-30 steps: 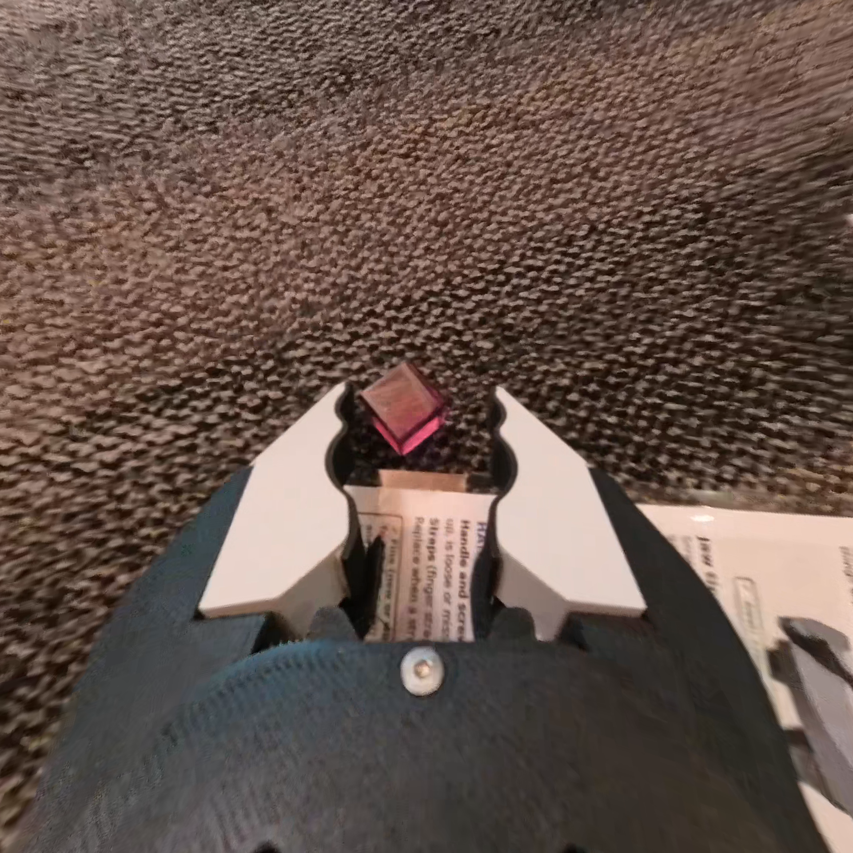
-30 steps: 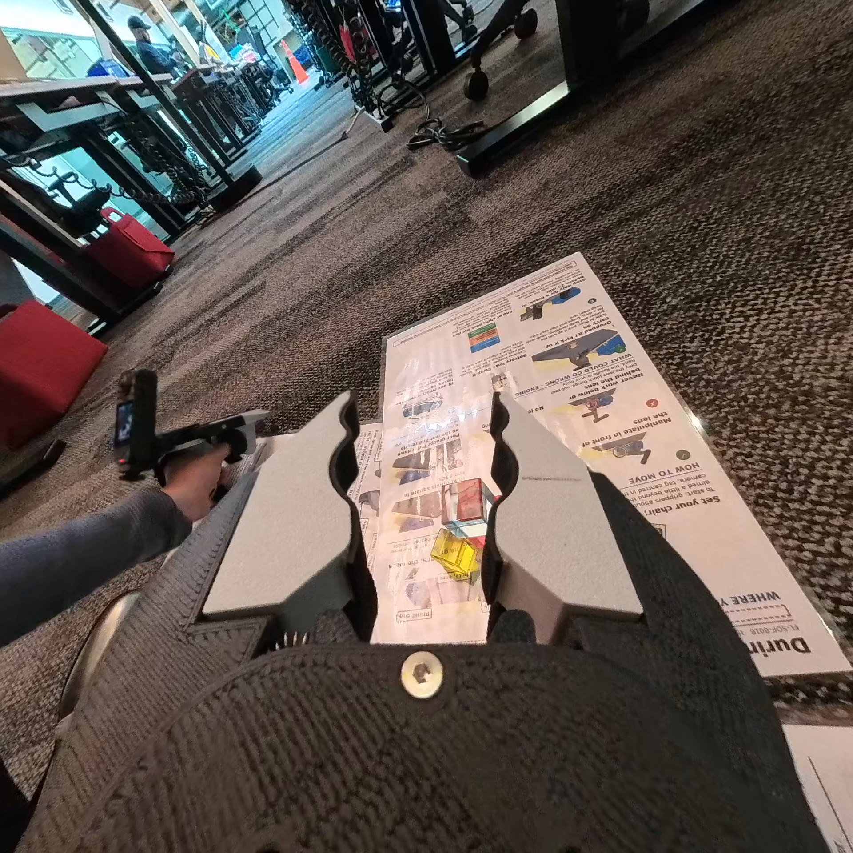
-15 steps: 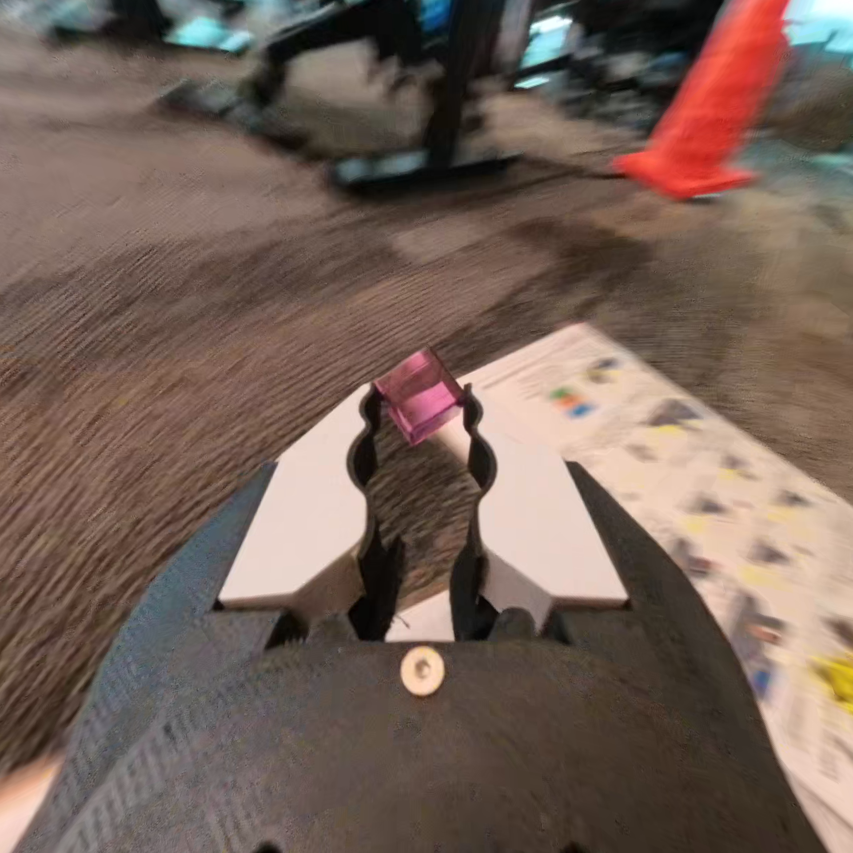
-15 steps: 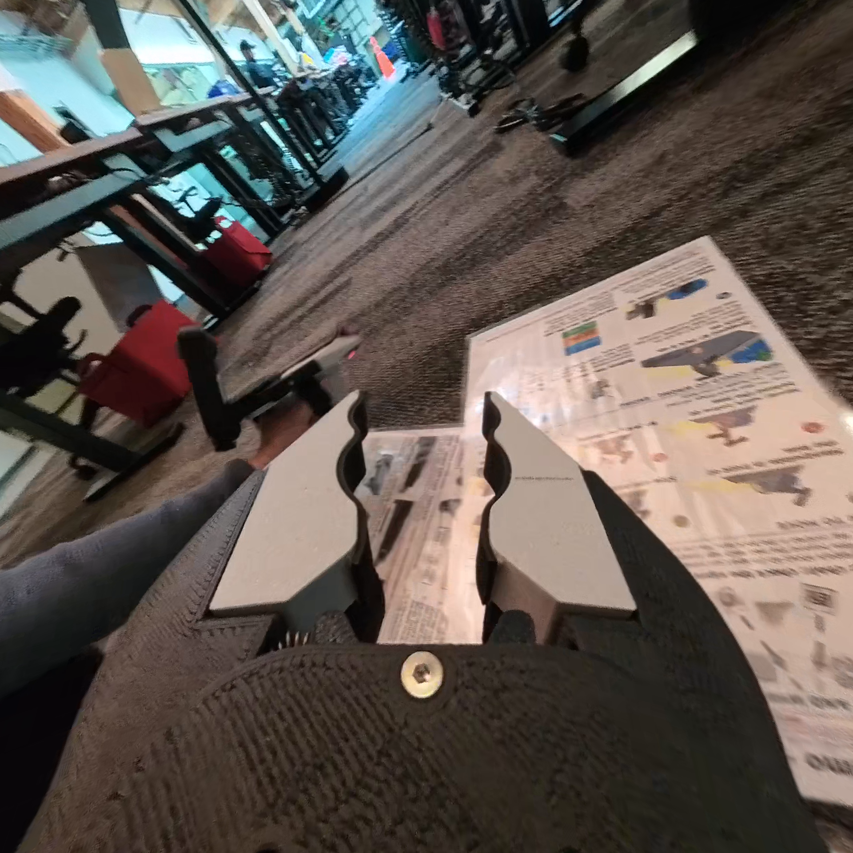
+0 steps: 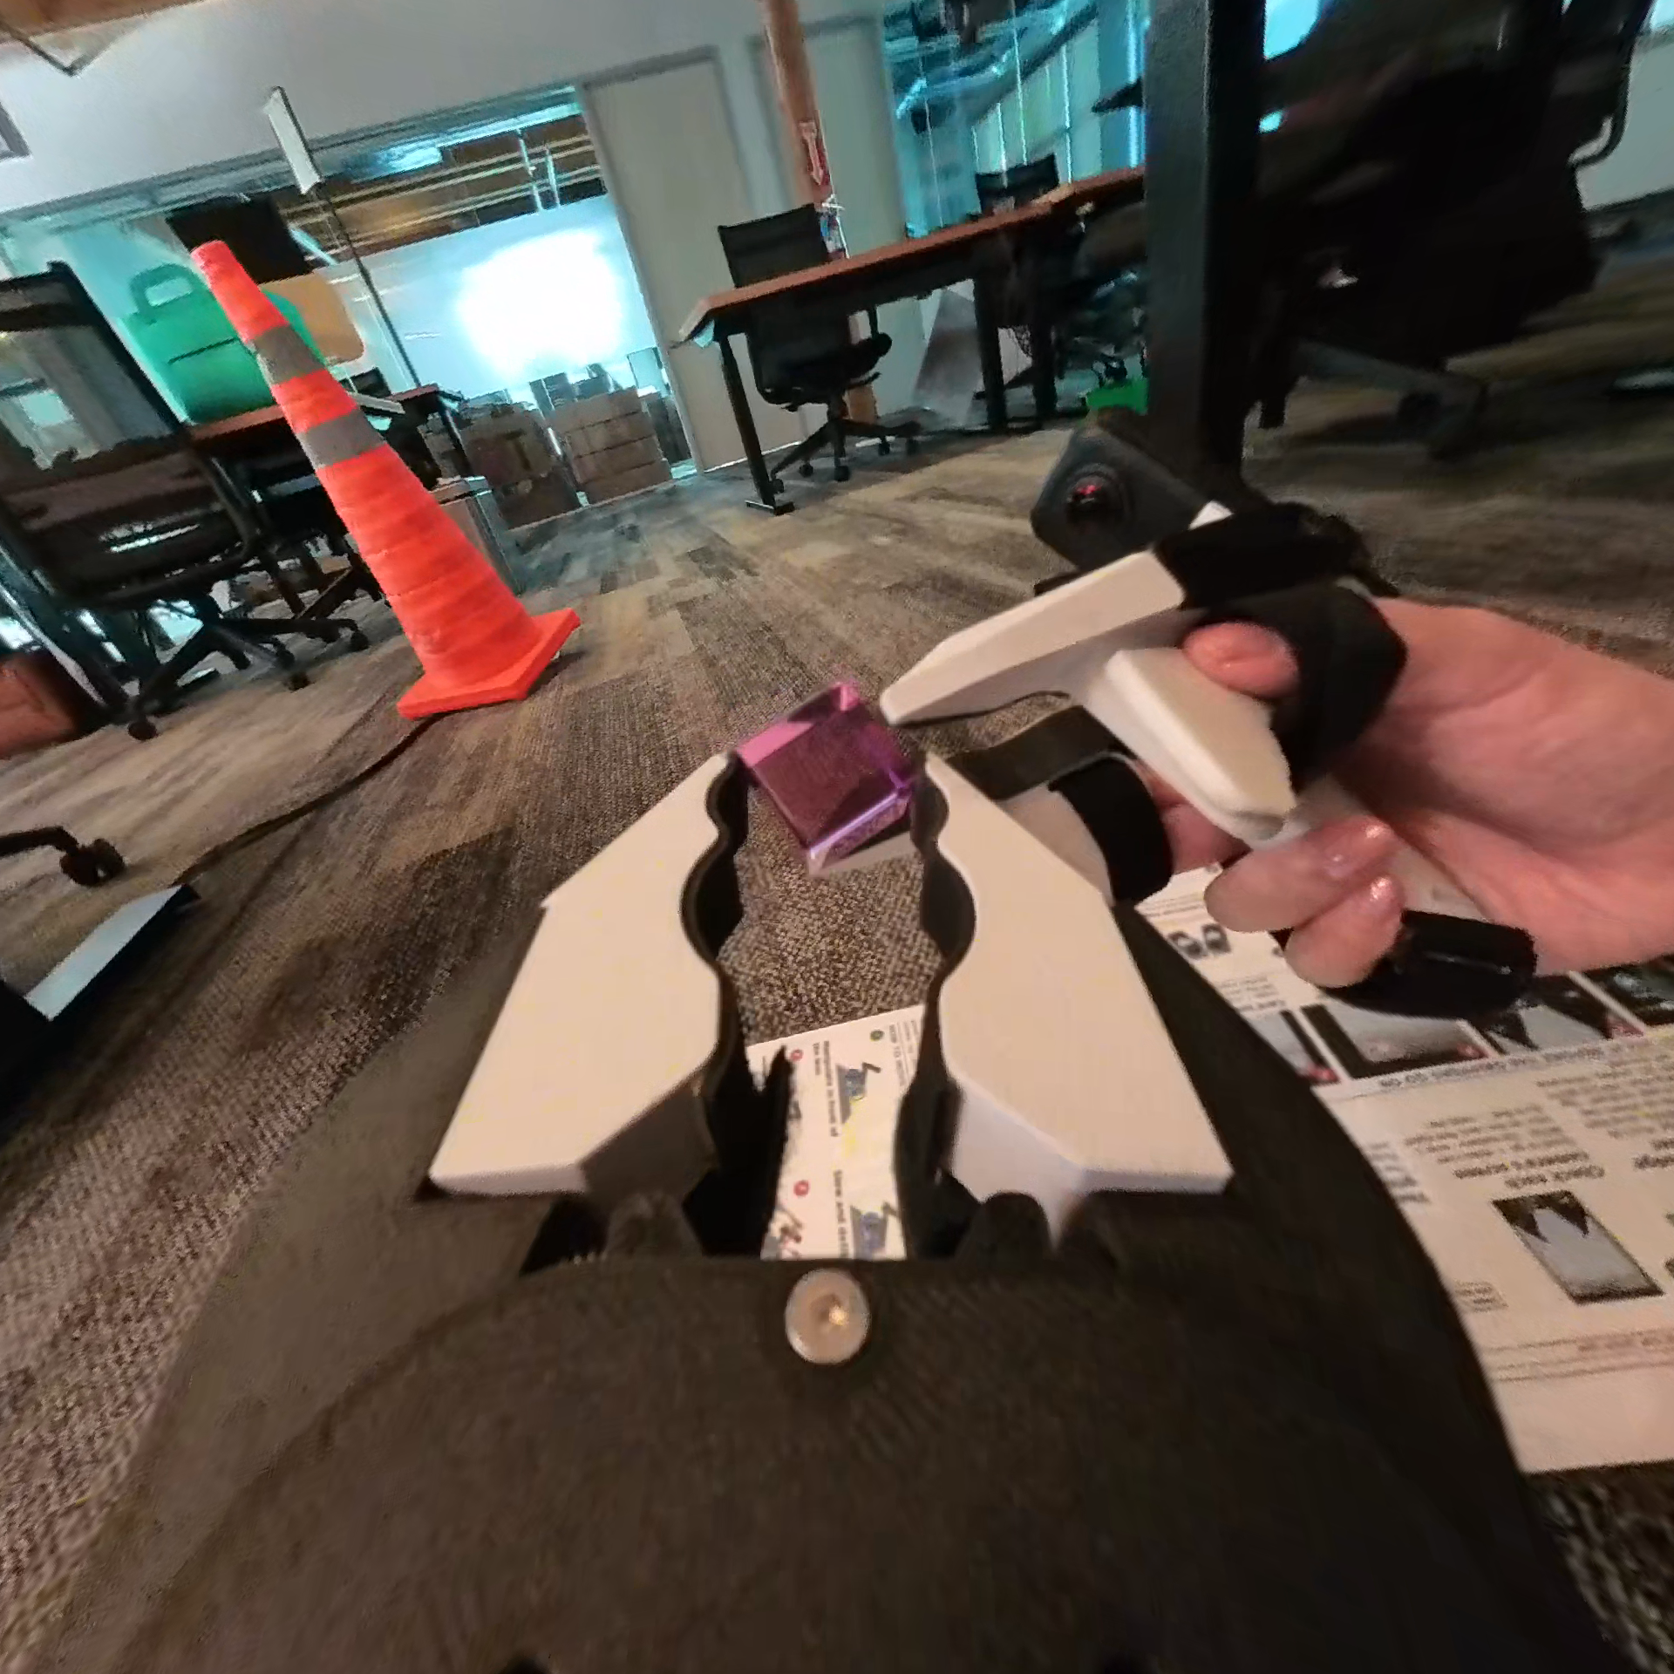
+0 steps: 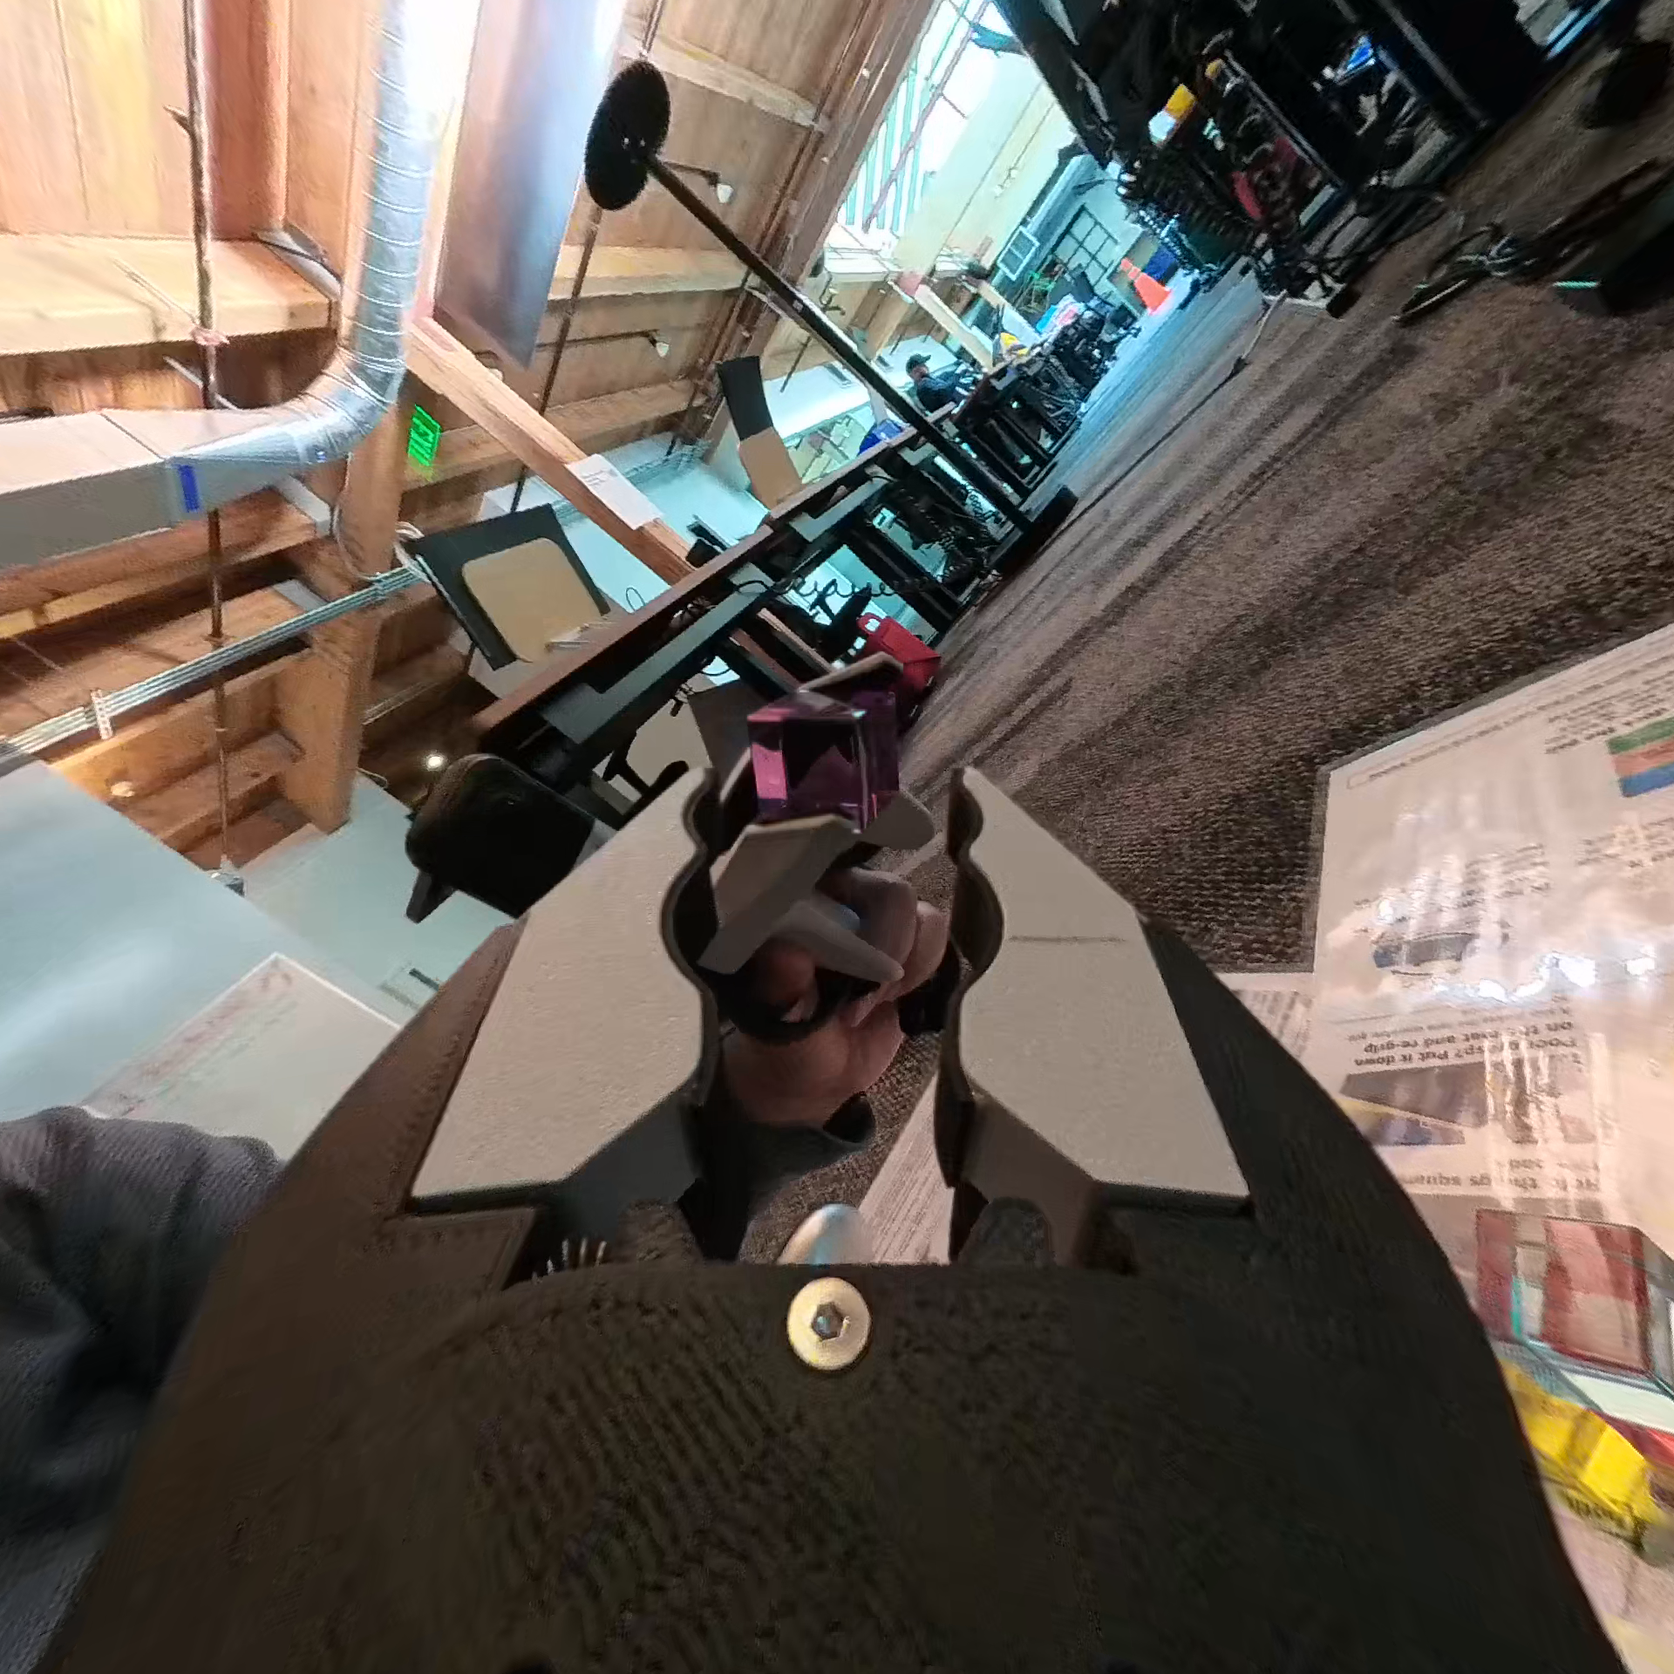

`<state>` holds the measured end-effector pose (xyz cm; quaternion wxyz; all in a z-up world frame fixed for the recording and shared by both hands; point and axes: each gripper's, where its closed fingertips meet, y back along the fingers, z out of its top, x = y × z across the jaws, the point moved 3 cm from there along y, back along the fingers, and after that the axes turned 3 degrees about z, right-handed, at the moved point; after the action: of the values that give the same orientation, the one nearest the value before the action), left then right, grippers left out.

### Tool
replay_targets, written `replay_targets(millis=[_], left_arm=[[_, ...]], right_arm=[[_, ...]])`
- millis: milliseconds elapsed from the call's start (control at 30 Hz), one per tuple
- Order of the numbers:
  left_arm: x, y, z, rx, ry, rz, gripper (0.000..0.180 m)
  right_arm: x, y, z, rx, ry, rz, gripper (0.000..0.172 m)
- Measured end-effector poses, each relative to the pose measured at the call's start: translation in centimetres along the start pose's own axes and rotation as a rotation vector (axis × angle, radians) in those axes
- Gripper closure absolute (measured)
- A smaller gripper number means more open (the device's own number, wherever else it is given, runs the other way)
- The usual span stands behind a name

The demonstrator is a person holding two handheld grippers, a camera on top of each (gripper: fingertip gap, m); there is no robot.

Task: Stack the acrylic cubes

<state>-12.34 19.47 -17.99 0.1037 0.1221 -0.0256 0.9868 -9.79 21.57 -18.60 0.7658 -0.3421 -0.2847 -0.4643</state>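
Above carpet (image 5: 272, 996): left gripper (image 5: 826, 797) clamps one purple cube (image 5: 820, 784) at fingertips, held aloft. Right gripper (image 6: 829, 802) open, empty, tips just beside cube. Two printed sheets (image 5: 1495, 1223) on floor; one orange cone (image 5: 399, 507) beyond.

The right hand (image 5: 1486, 797) runs off the picture's right edge, wrist unseen. Where the right gripper's lower finger (image 5: 861, 847) meets the purple cube (image 5: 829, 784) is tucked behind it; hard to call contact. Red and yellow blocks (image 6: 1594, 1386) are blurred, cut at the edge, probably more beyond. The far seated person (image 6: 924, 376) is too small.
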Motion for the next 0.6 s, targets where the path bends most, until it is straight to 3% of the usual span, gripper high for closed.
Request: replay_targets(millis=[67,200,233,267,333,600], left_arm=[[-0.3,-0.1,-0.2,0.006,-0.008,-0.009,0.145],[-0.5,-0.5,-1.6,0.045,0.008,-0.01,0.145],[-0.7,-0.7,-2.2,0.065,0.033,-0.026,0.141],[-0.6,-0.8,-2.7,0.082,0.076,-0.03,0.125],[-0.2,-0.9,-4.5,0.137,0.181,-0.043,0.108],[-2.1,-0.3,-14.1,0.49,0.36,-0.16,0.098]], right_arm=[[0.0,0.1,-0.3,0.02,0.012,0.001,0.144],[-1.1,0.7,-0.5,0.089,0.045,-0.112,0.147],[-1.7,1.1,-0.5,0.109,0.064,-0.172,0.146],[-2.5,1.8,-0.5,0.13,0.098,-0.25,0.147],[-4.4,3.4,-0.7,0.207,0.182,-0.422,0.146],[-7.6,6.0,-3.1,0.511,0.27,-0.699,0.146]])
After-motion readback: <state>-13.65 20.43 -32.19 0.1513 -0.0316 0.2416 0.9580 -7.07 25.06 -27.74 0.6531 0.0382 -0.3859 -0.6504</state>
